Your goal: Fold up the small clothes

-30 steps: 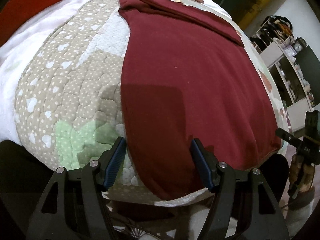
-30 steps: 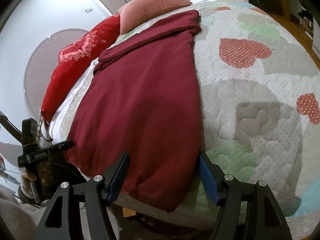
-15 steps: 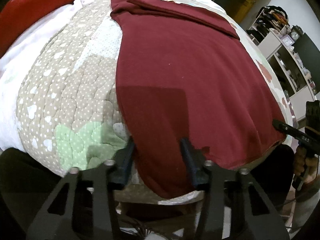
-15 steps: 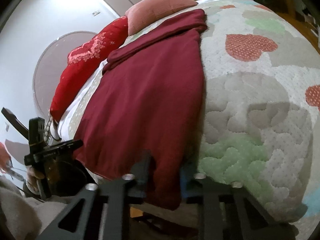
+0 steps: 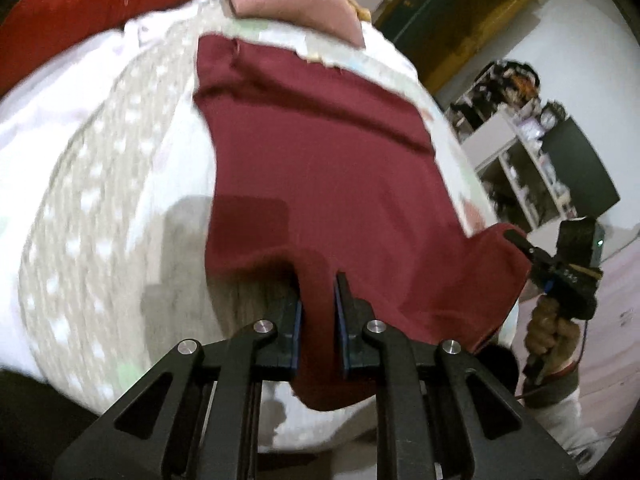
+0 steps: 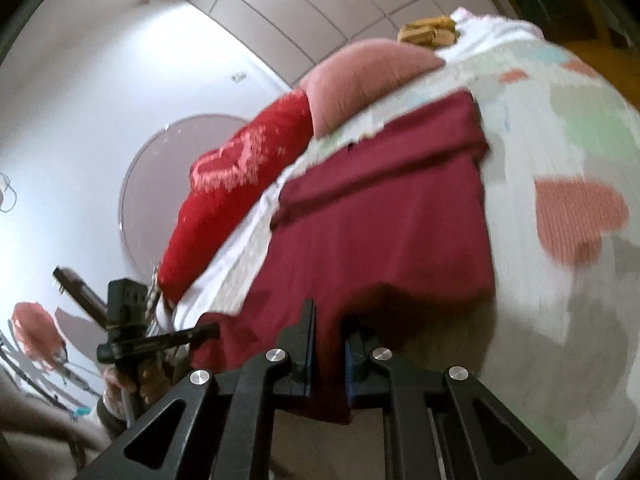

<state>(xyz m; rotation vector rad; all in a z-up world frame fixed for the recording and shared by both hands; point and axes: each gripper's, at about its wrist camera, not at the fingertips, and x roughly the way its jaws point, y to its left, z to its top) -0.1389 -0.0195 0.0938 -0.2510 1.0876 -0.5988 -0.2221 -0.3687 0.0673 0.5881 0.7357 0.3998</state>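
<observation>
From where I'm sitting, my left gripper (image 5: 318, 312) has its jaws pinched down on the near hem of the maroon garment (image 5: 320, 184), cloth bunched right between the blue pads, and they only just finished closing on it. My right gripper (image 6: 327, 344) has the jaws clamped on the hem at the other near corner; that one had already shut a moment before. The garment lies spread on the quilted bedspread (image 5: 100, 208), with its near edge lifted off the bed at both pinched corners and sagging a bit in between. Each camera catches the opposite gripper off to the side with the hand (image 5: 554, 332) around its handle, which neither view shows of its own rig. Only the left view gets the shelving unit (image 5: 520, 168) and the dark doorway past the bed; only the right view gets the wall with the round panel (image 6: 160, 184), the heart patches on the spread and a yellowish folded thing (image 6: 430, 32) at the far end. Further back, a pink pillow (image 6: 360, 76) and a red pillow (image 6: 236, 184) sit beyond the garment's folded far edge. Both shots are a bit smeary.
</observation>
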